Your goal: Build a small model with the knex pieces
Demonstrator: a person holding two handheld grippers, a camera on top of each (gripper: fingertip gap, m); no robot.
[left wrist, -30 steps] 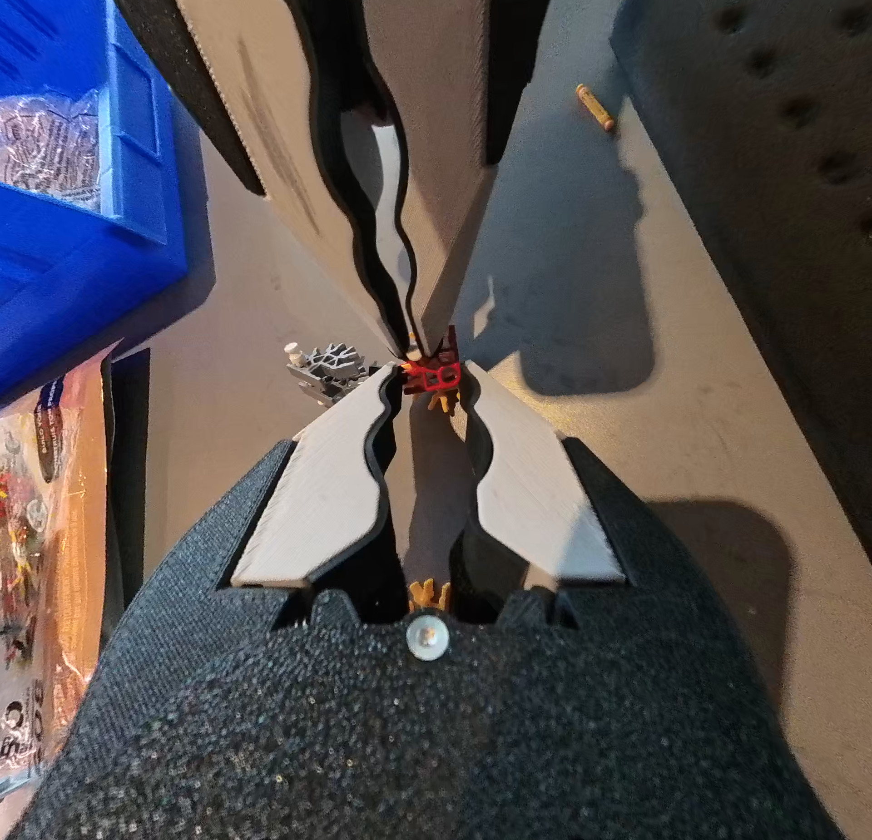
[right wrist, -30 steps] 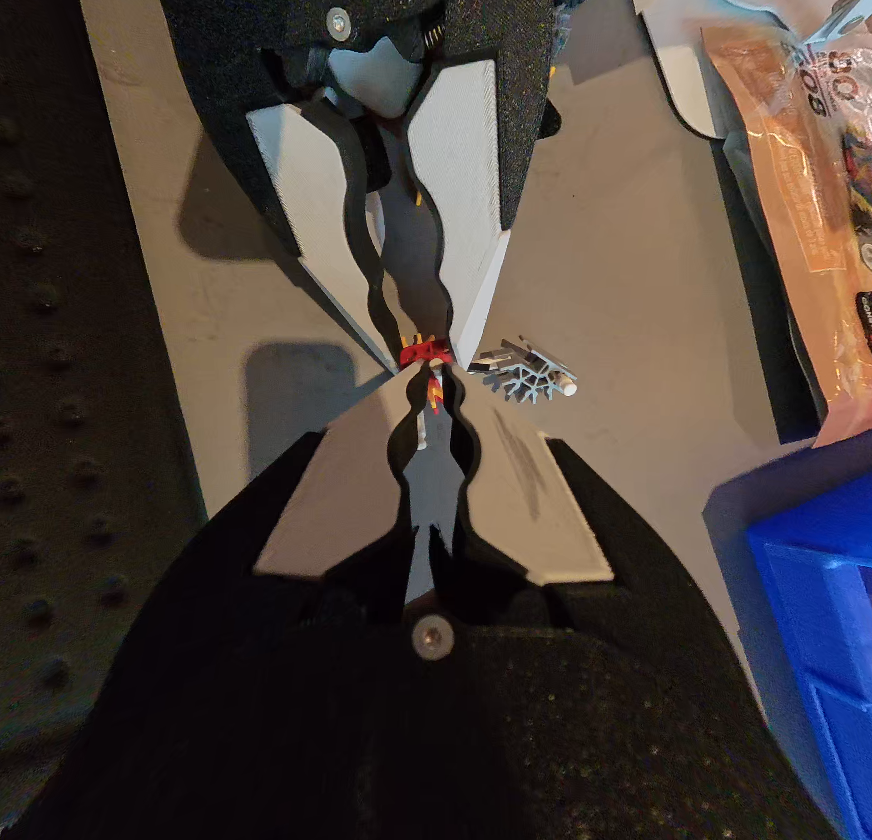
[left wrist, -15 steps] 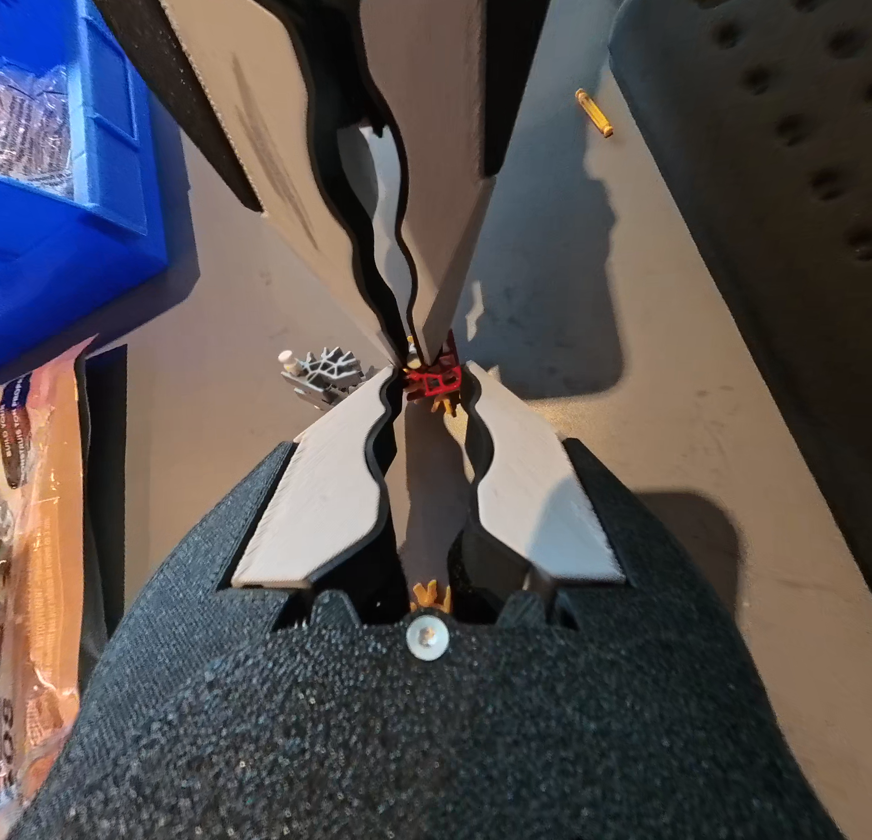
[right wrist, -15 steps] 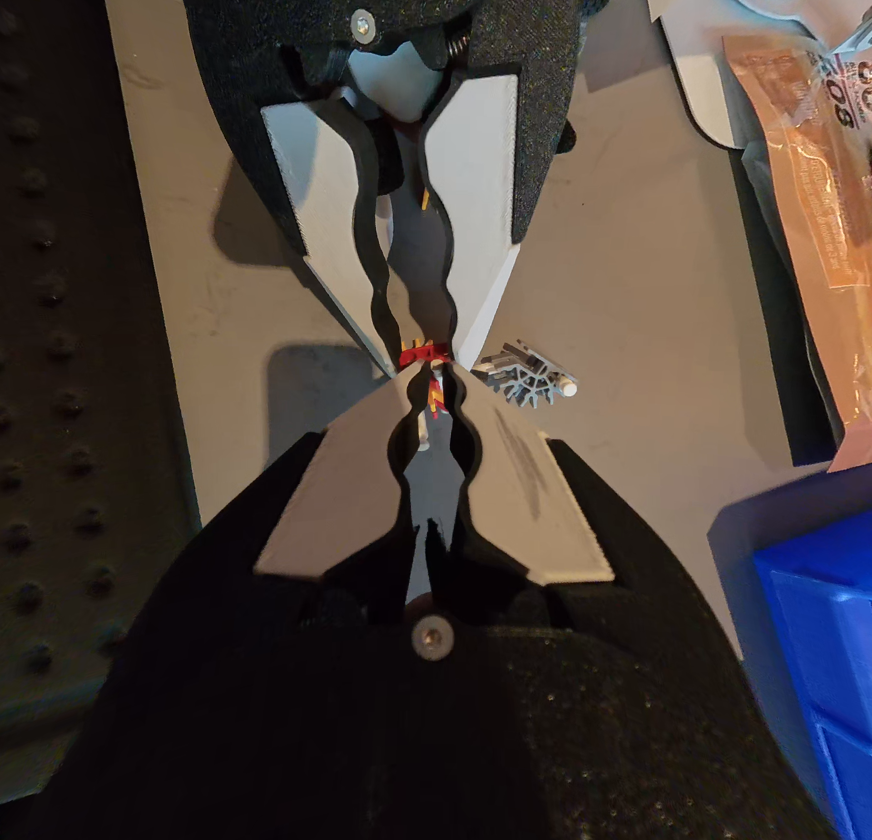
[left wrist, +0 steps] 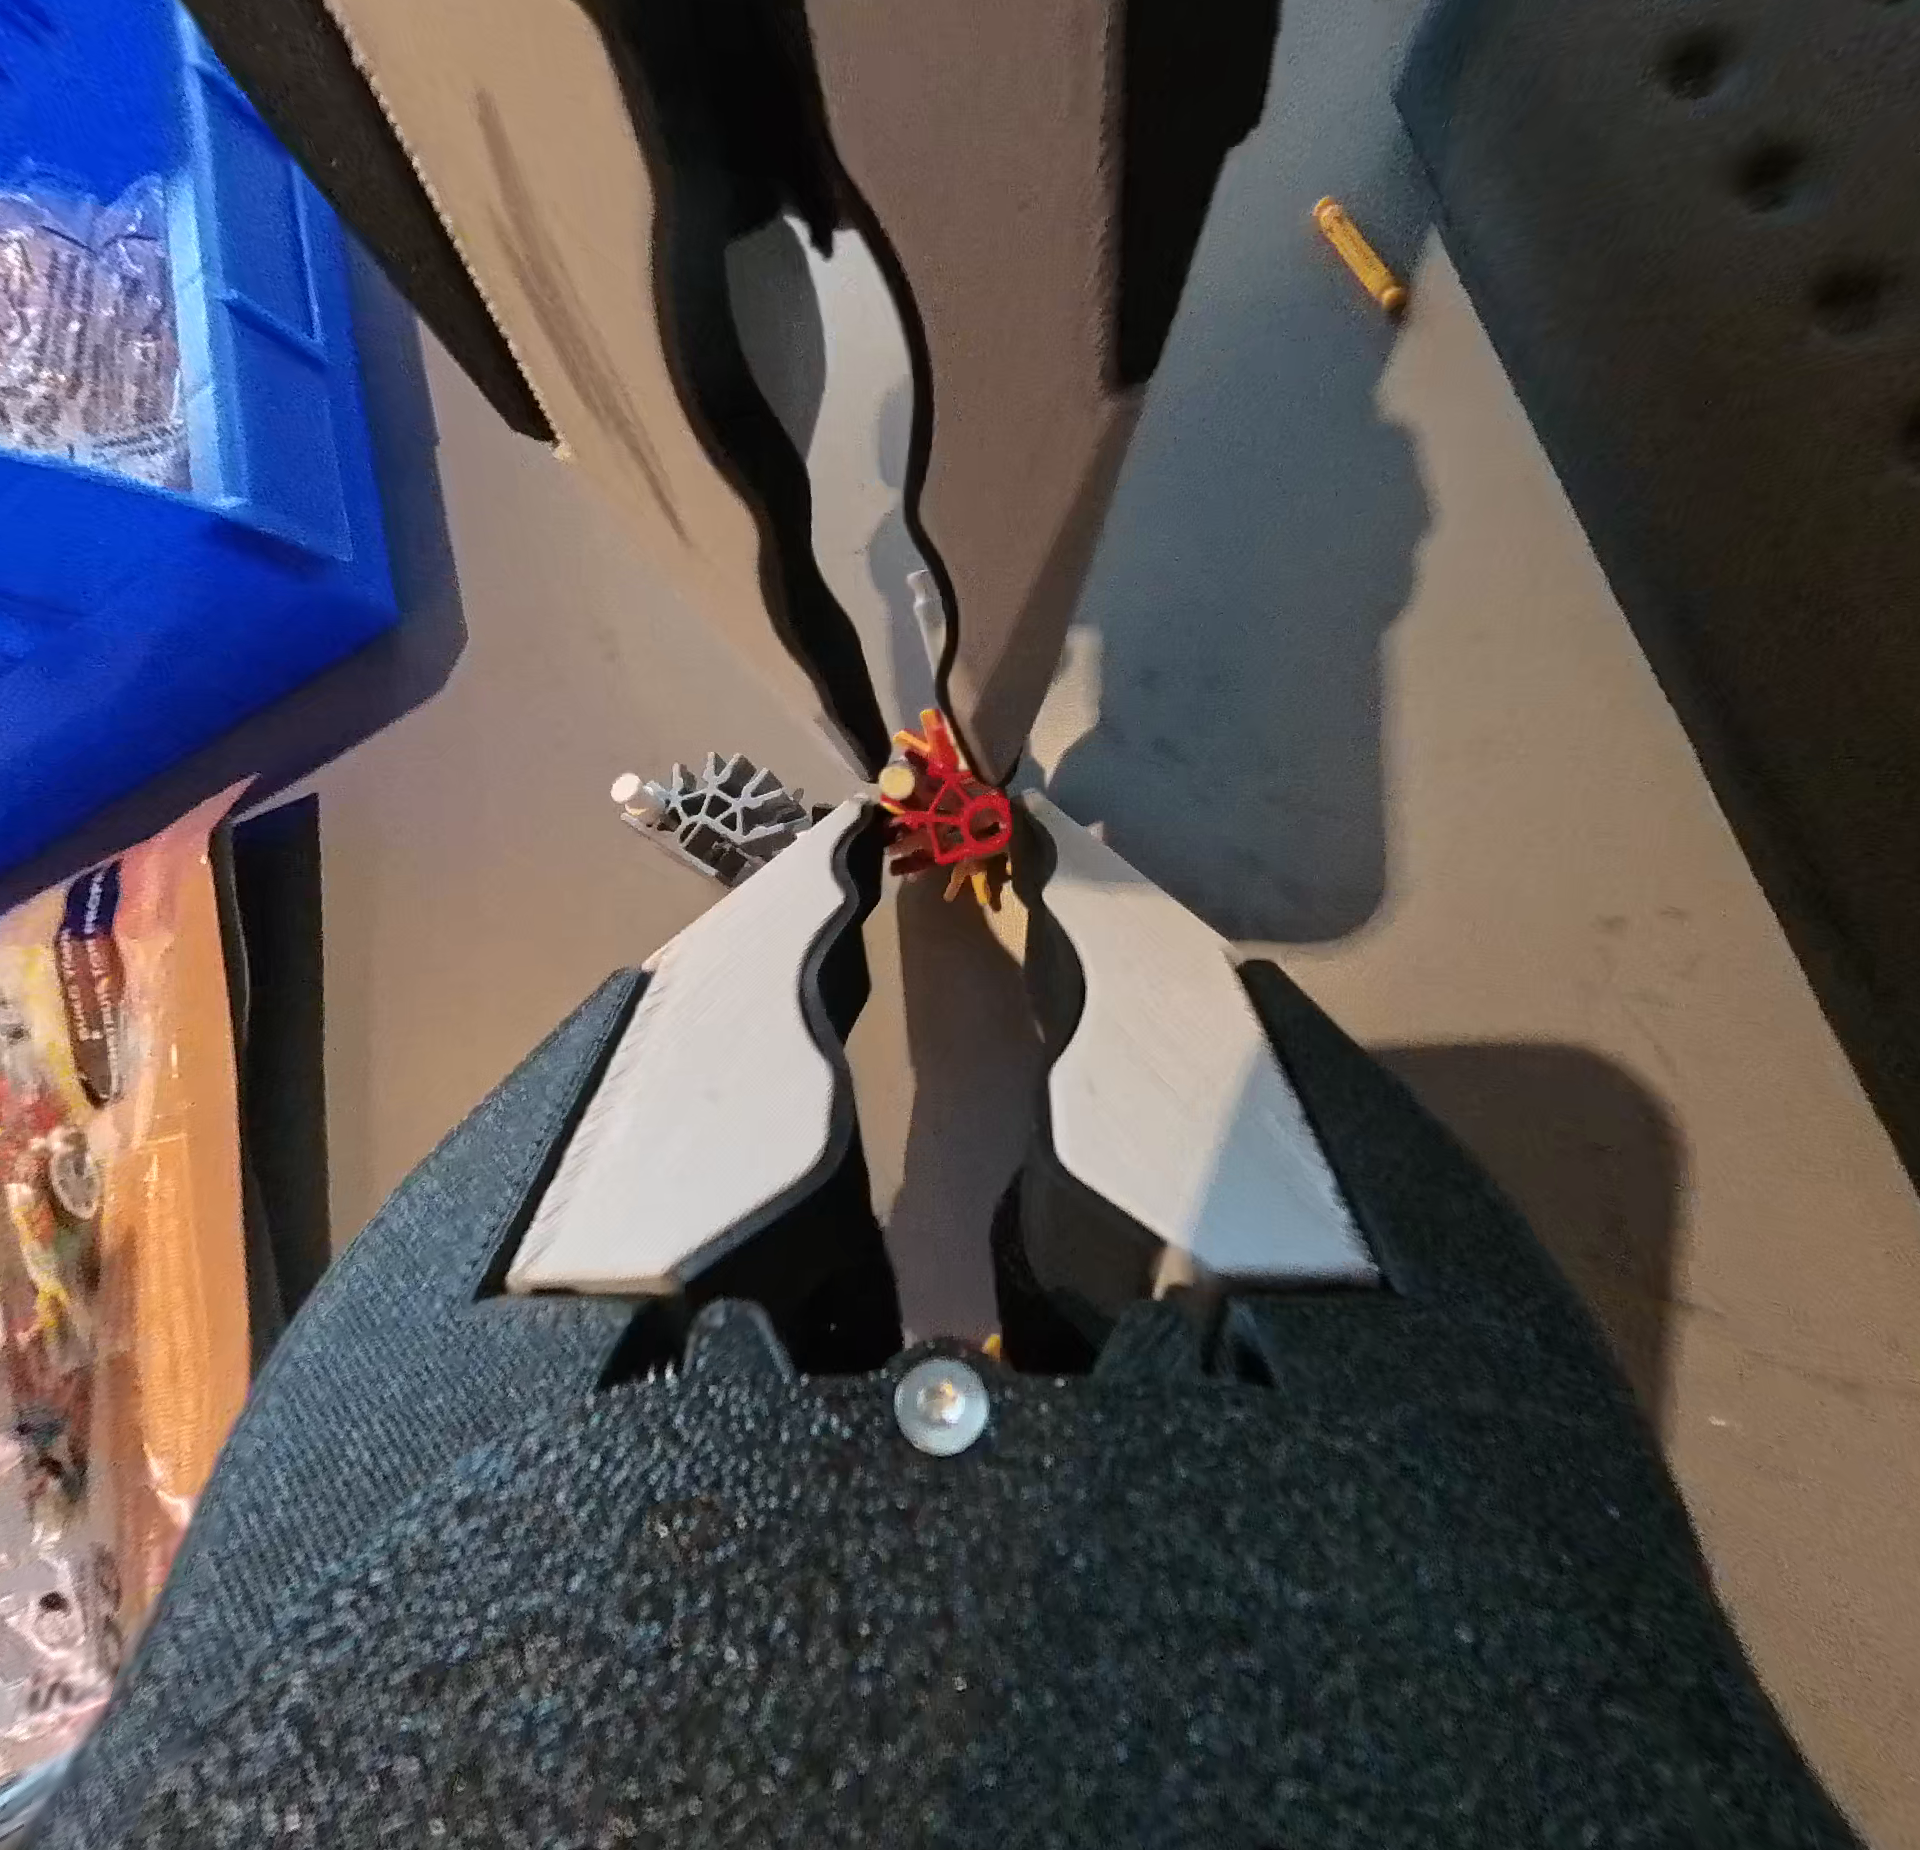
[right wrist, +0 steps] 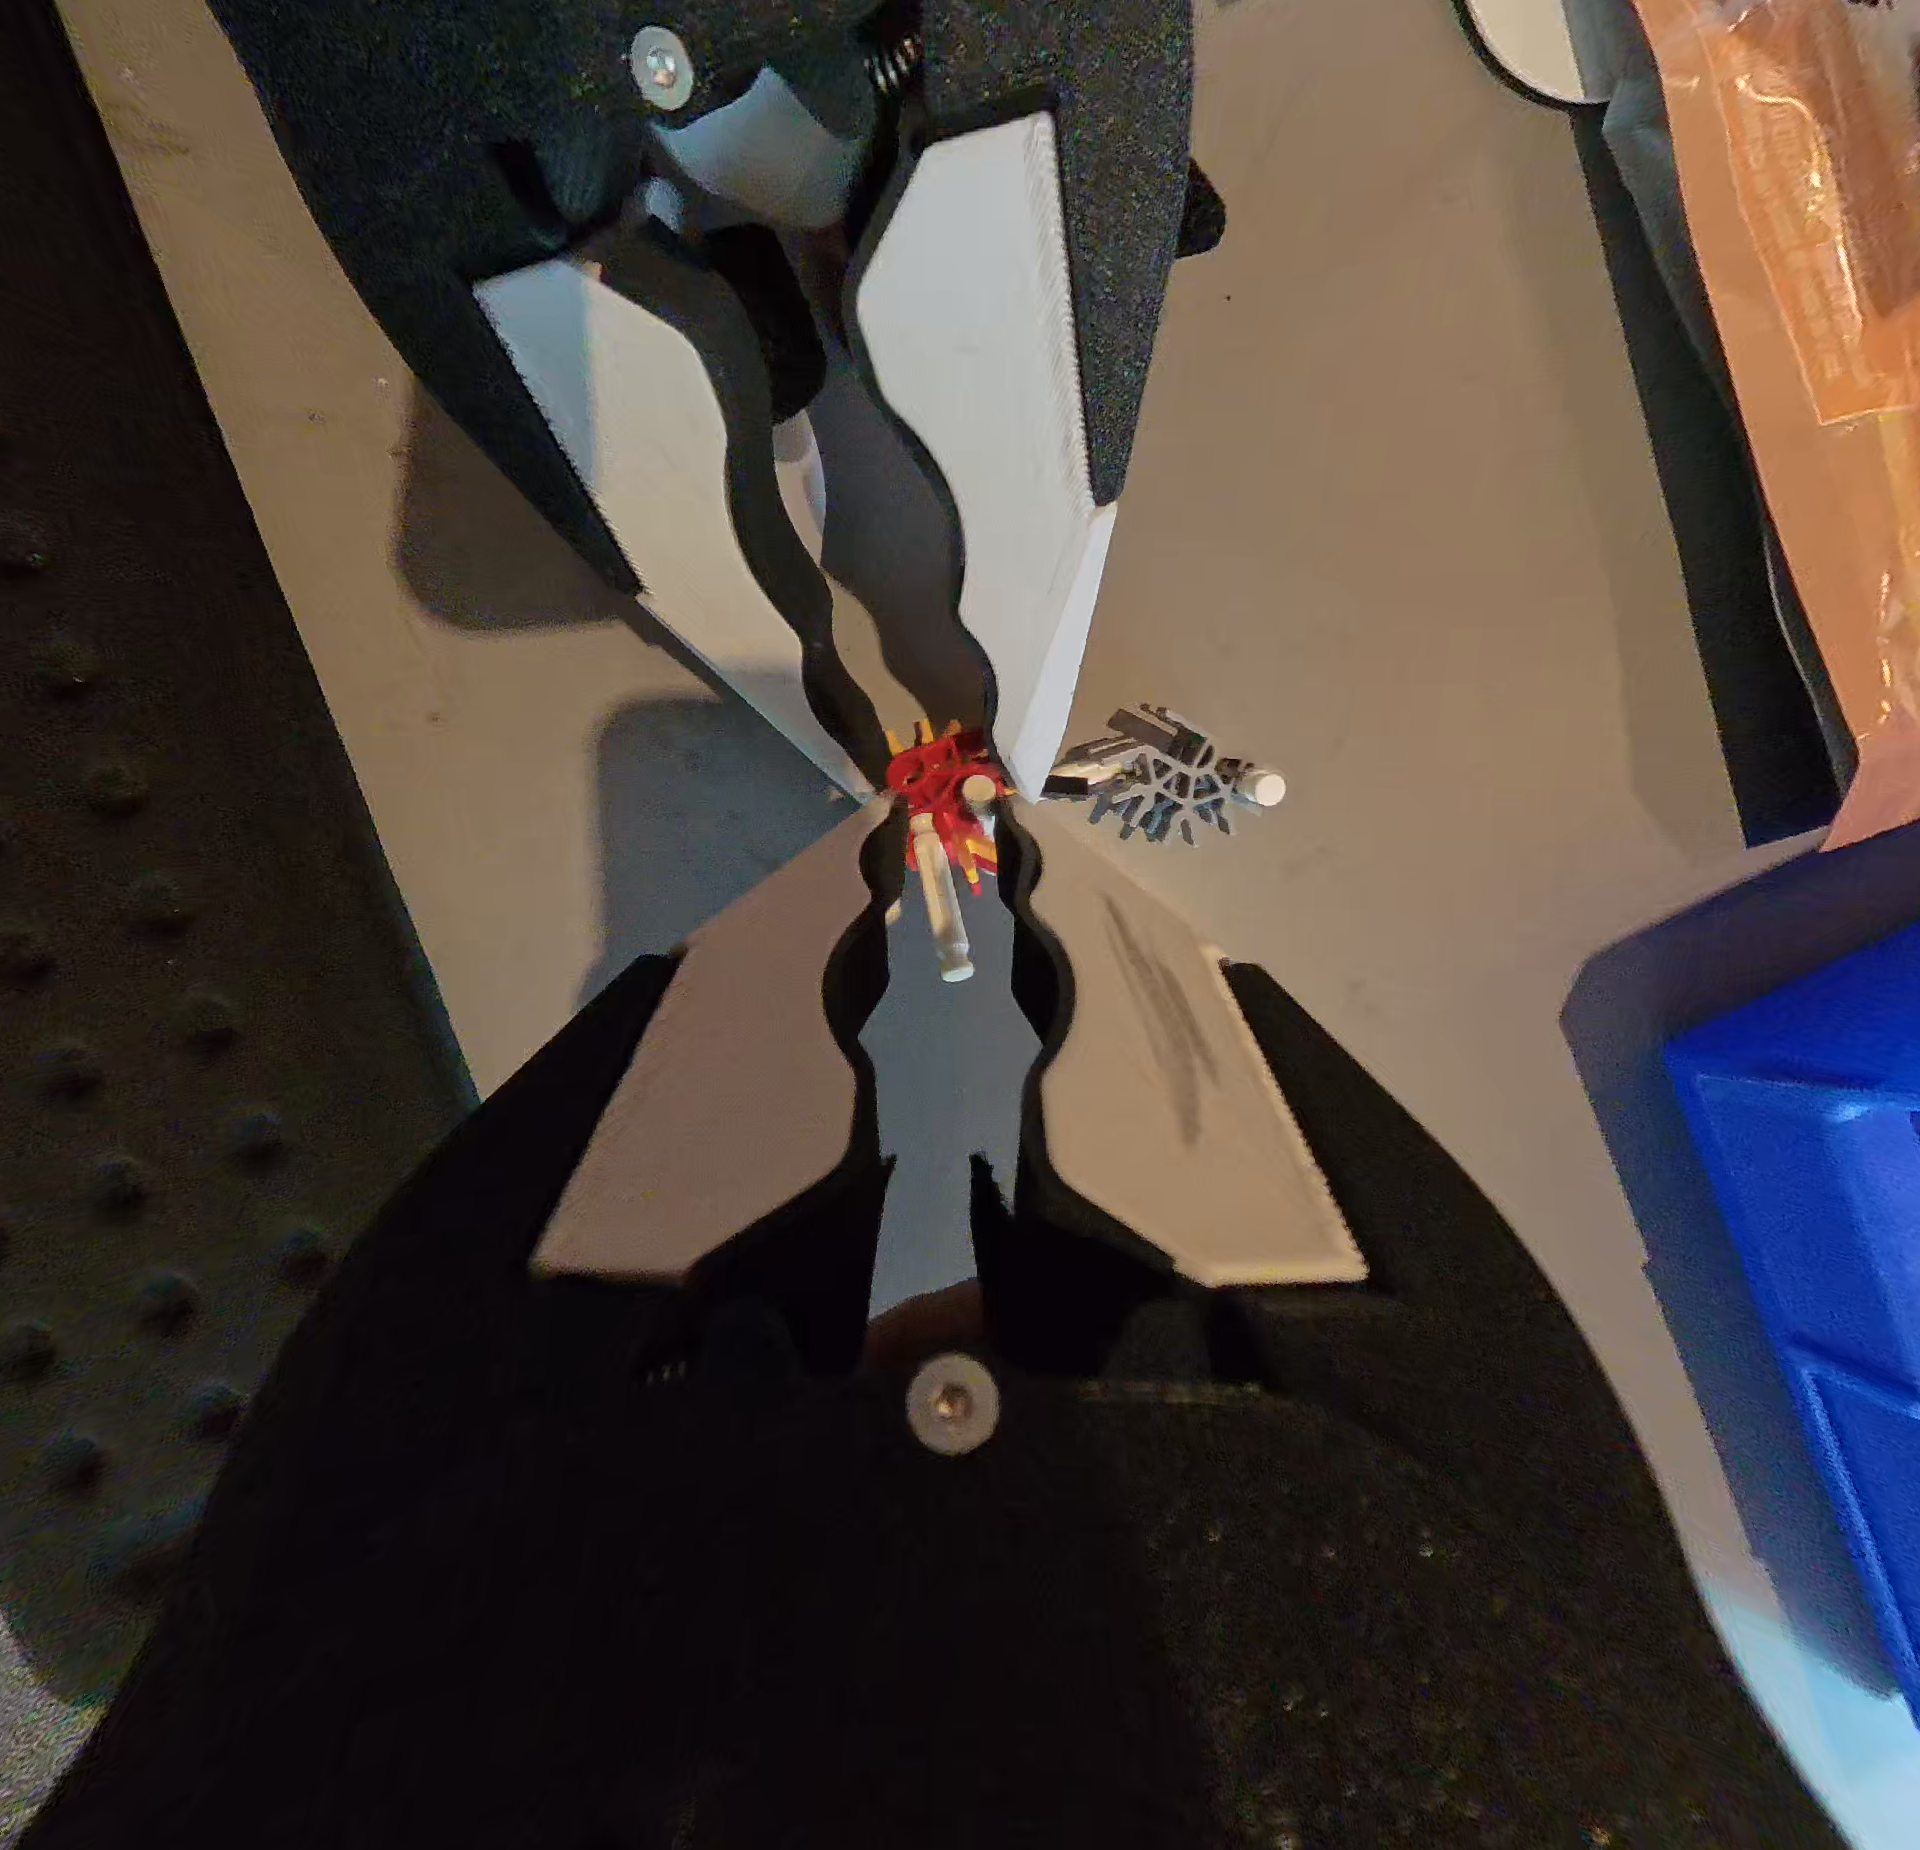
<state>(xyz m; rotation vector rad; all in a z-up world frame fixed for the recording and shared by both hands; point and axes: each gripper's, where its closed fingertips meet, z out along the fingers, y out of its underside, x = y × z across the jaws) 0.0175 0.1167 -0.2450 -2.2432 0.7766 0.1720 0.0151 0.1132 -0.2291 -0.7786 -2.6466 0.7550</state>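
Grey tabletop (left wrist: pixel 1538 865), dim, with a blue bin (left wrist: pixel 187 553) and an orange plastic bag (left wrist: pixel 135 1177) along one side. Tip to tip above it: left gripper (left wrist: pixel 943 844) and right gripper (right wrist: pixel 940 829), both clamped on one small red connector cluster (left wrist: pixel 951 813) with yellow bits and a white rod (right wrist: pixel 948 917). Just beside, flat on the table: a grey snowflake piece (right wrist: pixel 1174 782). Farther off, a yellow rod (left wrist: pixel 1359 252).
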